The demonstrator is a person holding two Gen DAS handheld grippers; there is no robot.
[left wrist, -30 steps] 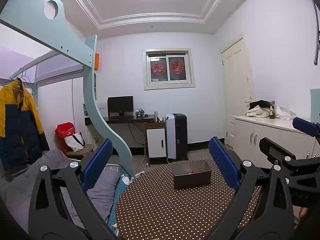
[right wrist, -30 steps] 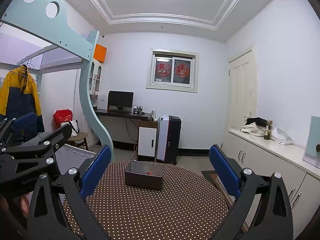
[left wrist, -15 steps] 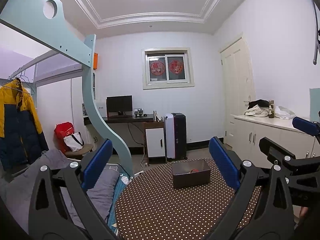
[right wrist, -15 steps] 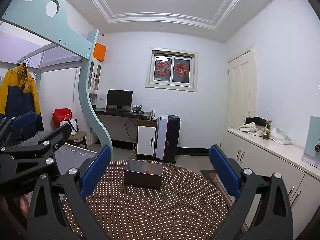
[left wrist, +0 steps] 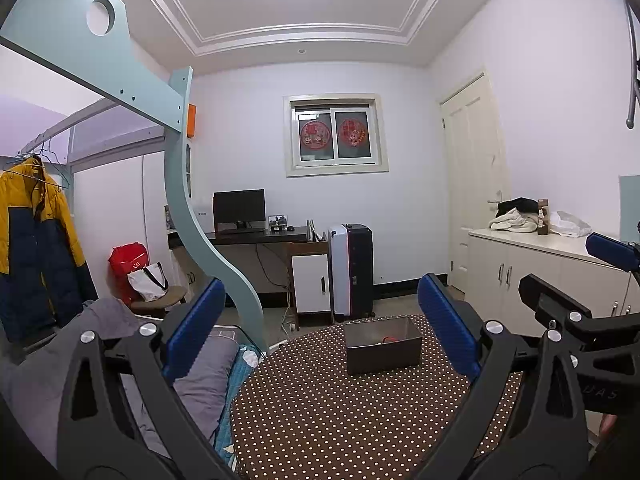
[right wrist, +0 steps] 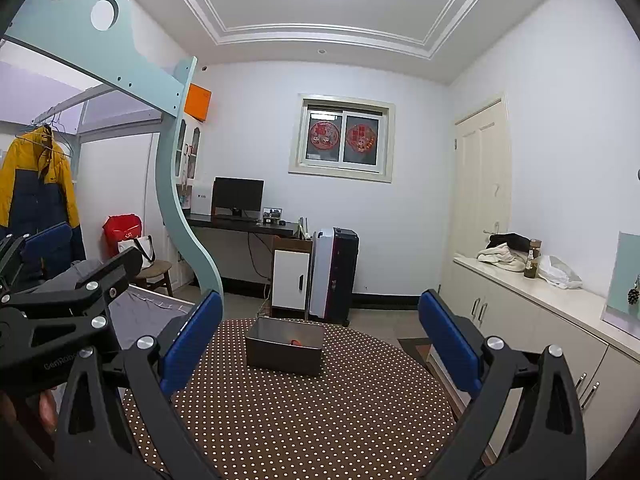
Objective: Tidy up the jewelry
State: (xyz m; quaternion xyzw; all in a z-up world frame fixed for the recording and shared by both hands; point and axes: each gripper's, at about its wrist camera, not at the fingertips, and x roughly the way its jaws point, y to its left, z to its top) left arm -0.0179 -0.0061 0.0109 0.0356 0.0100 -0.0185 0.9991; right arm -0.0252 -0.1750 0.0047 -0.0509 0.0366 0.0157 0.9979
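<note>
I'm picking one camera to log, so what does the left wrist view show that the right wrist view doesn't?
Only the left wrist view shows the right hand-held gripper, open at its right edge. Only the right wrist view shows the left hand-held gripper, open at its left edge, and a pinecone on the counter. Both show the grey box with something red inside, on the polka-dot table.

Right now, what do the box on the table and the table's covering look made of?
The box: dark grey, matte, straight thin walls; probably plastic or stiff board, unclear which. The table covering: brown with white dots, lying flat; likely fabric or vinyl cloth.
</note>
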